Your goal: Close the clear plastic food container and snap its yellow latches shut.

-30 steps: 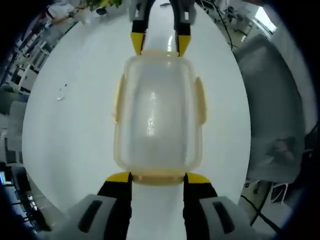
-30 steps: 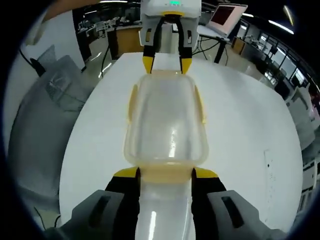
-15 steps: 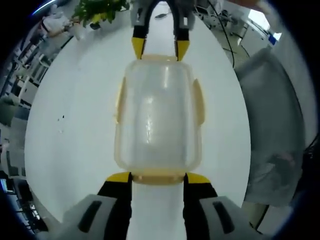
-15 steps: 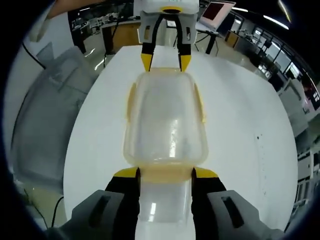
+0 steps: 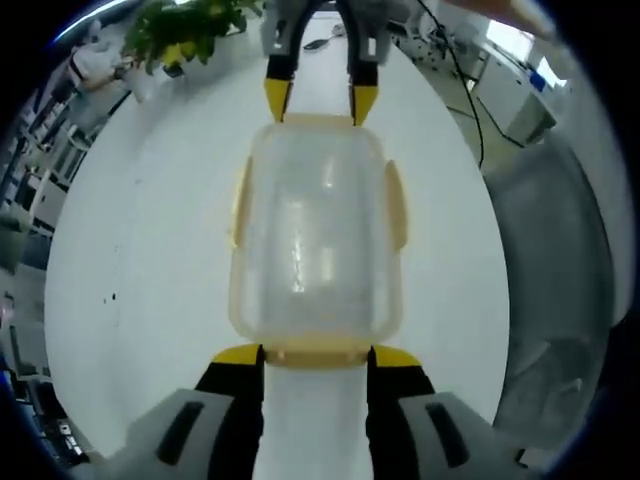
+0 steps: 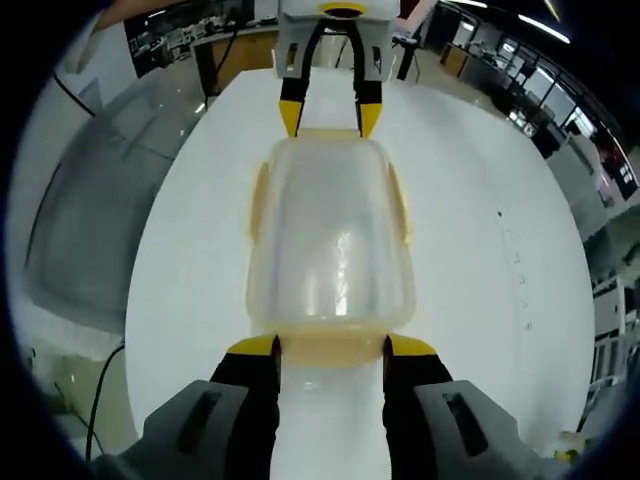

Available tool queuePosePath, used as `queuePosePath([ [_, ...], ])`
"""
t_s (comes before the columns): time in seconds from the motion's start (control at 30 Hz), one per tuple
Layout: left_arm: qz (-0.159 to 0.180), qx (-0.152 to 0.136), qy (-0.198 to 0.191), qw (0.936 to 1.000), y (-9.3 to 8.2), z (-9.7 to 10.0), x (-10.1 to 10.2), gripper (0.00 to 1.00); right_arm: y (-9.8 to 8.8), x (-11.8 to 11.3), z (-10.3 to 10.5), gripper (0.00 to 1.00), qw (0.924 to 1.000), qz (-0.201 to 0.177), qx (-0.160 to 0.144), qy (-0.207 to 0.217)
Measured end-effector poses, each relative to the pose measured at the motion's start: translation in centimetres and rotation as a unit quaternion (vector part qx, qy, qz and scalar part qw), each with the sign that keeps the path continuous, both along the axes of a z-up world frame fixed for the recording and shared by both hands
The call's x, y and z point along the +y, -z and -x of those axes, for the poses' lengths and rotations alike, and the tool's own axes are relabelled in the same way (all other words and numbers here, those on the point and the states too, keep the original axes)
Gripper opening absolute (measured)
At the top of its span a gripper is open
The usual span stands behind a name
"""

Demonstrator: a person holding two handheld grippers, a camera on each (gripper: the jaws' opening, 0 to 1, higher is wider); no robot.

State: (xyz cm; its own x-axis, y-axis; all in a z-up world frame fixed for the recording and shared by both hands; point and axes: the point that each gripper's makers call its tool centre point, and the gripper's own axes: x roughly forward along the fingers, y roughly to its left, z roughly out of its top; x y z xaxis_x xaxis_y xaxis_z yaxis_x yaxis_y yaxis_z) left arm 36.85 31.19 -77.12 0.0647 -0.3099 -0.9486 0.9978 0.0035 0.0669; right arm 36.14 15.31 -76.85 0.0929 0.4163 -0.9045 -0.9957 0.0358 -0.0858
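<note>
The clear food container (image 5: 316,235) sits in the middle of the frame in both views, lid on, resting on a white table (image 5: 150,260), with a yellow latch (image 5: 397,203) lying flat along each long side. The left gripper (image 5: 316,356) comes up from the bottom of the left gripper view with its jaws wide, their yellow tips at the two corners of the container's near end, straddling the yellow end latch (image 5: 316,353). The right gripper (image 6: 330,349) stands the same way at the opposite end, jaws spread wide around that end's latch, and a green plant (image 5: 185,30) shows at the upper left of the left gripper view.
</note>
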Motion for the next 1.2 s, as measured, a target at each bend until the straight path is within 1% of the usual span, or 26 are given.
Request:
queuePosePath([
  [0.1,0.002,0.002,0.007,1.0,0.2,-0.1,-1.6,0.34,0.4,-1.2,0.1,0.37,1.0,0.001,0.004,0.006],
  [0.23,0.003,0.007,0.011,0.9999,0.5,-0.1,-3.0,0.34,0.9,-2.9,0.3,0.37,0.9999,0.006,0.01,0.012],
  [0.4,-0.002,0.01,0.012,0.9999,1.0,-0.1,-3.8,0.34,1.1,-3.7,0.3,0.37,0.9998,0.004,0.009,0.015],
  [0.47,-0.007,0.013,0.011,0.9998,1.1,0.0,-3.8,0.34,1.2,-3.6,0.4,0.37,0.9999,0.003,0.01,0.012],
  [0.63,-0.02,0.016,0.005,0.9997,1.2,0.1,-2.9,0.34,1.5,-2.9,0.4,0.37,0.9999,0.0,0.012,0.008],
  [0.77,-0.023,0.018,0.0,0.9996,1.4,0.2,-2.4,0.34,1.6,-2.4,0.3,0.37,0.9999,-0.003,0.014,0.004],
  [0.83,-0.023,0.019,0.0,0.9996,1.8,0.3,-2.5,0.34,2.0,-2.4,0.3,0.37,0.9999,0.0,0.016,0.002],
  [0.87,-0.025,0.018,0.005,0.9995,1.9,0.4,-2.6,0.34,2.2,-2.6,0.7,0.37,0.9996,0.004,0.028,0.008],
  [0.97,-0.023,0.019,0.005,0.9995,1.8,0.3,-2.8,0.34,2.1,-2.8,0.6,0.37,0.9997,-0.001,0.025,0.007],
  [1.1,-0.017,0.018,0.008,0.9997,1.7,0.2,-3.1,0.35,2.0,-3.0,0.6,0.37,0.9997,0.004,0.024,0.009],
  [1.2,-0.019,0.018,0.013,0.9996,1.8,0.2,-3.2,0.35,2.4,-3.3,0.8,0.37,0.999,-0.003,0.039,0.022],
])
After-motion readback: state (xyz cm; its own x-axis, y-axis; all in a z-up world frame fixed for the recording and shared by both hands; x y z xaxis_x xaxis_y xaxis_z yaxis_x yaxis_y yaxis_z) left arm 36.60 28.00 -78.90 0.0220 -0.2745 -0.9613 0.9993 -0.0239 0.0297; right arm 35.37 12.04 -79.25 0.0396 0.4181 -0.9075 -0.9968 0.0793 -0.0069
